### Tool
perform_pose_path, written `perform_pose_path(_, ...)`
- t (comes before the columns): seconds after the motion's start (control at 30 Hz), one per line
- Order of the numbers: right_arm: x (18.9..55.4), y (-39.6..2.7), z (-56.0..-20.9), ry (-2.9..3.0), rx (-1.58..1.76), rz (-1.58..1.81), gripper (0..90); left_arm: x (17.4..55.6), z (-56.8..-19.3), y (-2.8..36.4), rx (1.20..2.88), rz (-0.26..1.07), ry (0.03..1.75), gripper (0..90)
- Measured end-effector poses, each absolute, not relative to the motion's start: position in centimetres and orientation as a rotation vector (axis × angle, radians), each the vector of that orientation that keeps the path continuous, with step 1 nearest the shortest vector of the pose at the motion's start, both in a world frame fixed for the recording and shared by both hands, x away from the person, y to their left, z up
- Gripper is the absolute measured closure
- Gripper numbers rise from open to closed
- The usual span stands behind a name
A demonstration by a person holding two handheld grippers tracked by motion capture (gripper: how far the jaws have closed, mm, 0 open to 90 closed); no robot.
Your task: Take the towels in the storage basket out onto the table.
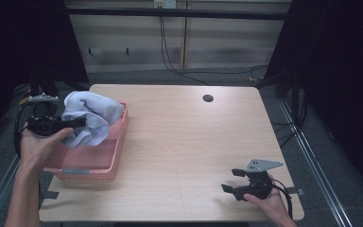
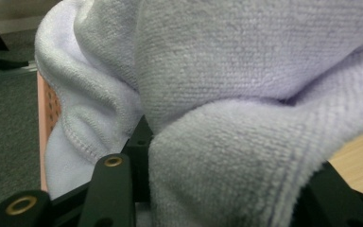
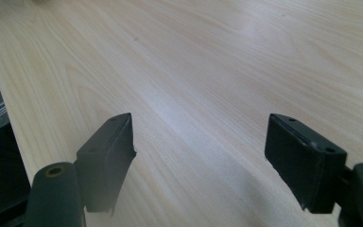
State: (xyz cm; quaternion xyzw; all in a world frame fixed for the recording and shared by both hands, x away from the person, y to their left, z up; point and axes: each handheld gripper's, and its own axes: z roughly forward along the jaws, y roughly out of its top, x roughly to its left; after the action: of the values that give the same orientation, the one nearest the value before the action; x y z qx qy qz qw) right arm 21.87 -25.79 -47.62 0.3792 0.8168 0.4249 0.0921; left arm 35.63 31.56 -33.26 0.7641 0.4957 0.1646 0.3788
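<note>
Left tongs clamped on towel above basket; right tongs idle, jaws apart

My left gripper (image 1: pixel 75 124) has its jaws closed on a thick fold of the pale lilac towel (image 1: pixel 90 117), which hangs bunched over the near-left part of the pink basket (image 1: pixel 116 158); my right gripper (image 3: pixel 198 156) rests low near the table's (image 1: pixel 179 142) front right corner, jaws wide with nothing between them. Risk as I judge it: the grip takes one fold only, so the plush cloth could slide out under its own weight, or the trailing hem could catch the basket's rim and drag or tip it. Hard to read: in the left gripper view the towel covers the jaw tips, so bite depth is unknown; whether the towel's lower edge touches the basket floor I cannot tell; basket contents beneath are hidden
</note>
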Motion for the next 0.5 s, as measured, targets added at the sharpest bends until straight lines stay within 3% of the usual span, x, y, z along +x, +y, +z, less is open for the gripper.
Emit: perform_pose_path(0.5,21.9,-25.8,-47.6,2.427,1.126,1.264,24.3,35.2,-31.2,28.8,1.958,0.463,1.199,52.4)
